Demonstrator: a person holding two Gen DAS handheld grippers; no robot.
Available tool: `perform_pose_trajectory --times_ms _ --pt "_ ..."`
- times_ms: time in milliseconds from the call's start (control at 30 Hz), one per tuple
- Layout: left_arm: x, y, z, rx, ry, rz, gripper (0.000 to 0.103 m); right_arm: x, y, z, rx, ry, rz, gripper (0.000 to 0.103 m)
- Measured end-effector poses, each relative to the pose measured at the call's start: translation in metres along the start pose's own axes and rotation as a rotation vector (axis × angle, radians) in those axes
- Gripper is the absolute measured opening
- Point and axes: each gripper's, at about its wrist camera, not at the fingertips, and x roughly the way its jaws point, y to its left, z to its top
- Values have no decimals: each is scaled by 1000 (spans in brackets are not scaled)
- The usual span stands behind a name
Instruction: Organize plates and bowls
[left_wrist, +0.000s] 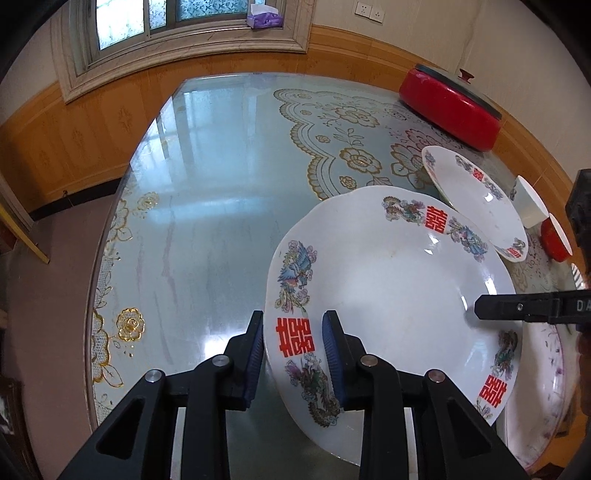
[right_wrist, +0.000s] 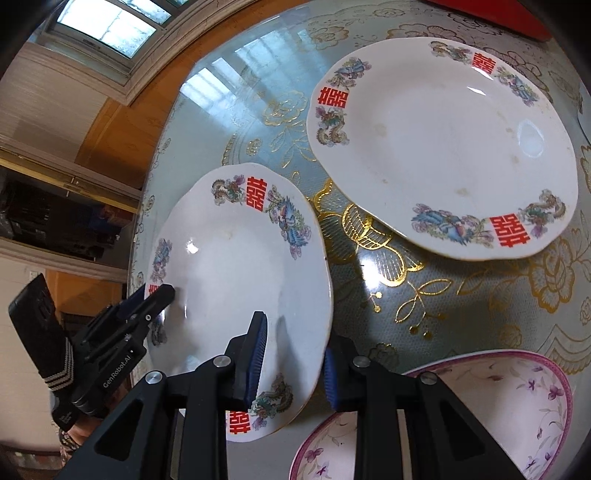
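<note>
Both grippers pinch one white plate (left_wrist: 388, 280) by opposite parts of its rim, near the table's (left_wrist: 207, 229) front edge. The left gripper (left_wrist: 293, 332) has its ribbed blue pads closed across the rim at the red character; the right gripper (right_wrist: 293, 354) clamps the opposite rim, one finger over the top face, the other under. The plate looks tilted, its far rim riding highest. To carry it well, both hands should travel together and level, since glazed ware slides easily between rubber pads. A second, matching plate (right_wrist: 443, 147) lies flat toward the table's middle, probably the stacking spot. A purple-flowered bowl (right_wrist: 498, 417) sits by the near edge, just beside the right gripper. The table is glossy glass over gold-patterned lace.
</note>
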Motion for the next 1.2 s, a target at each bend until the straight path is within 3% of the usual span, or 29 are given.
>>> perform_pose_trajectory --times_ms 100,233,400,700,833,1200 --pt "2 -3 2 32 14 0 34 1 -1 2 -18 -5 -9 25" --pt "14 -11 3 81 28 -4 48 8 1 5 -52 1 -39 25" --pt "9 -6 1 1 -10 12 37 9 0 5 -74 -10 -53 23" --pt "-6 -26 -9 82 -80 113 31 -3 4 -6 -114 -49 -100 23" --pt "-7 -25 -13 69 -82 86 30 -11 1 -11 -112 -61 -92 23" --pt "-10 -33 -32 -40 -91 -125 29 -44 -11 -26 -97 -118 -80 23"
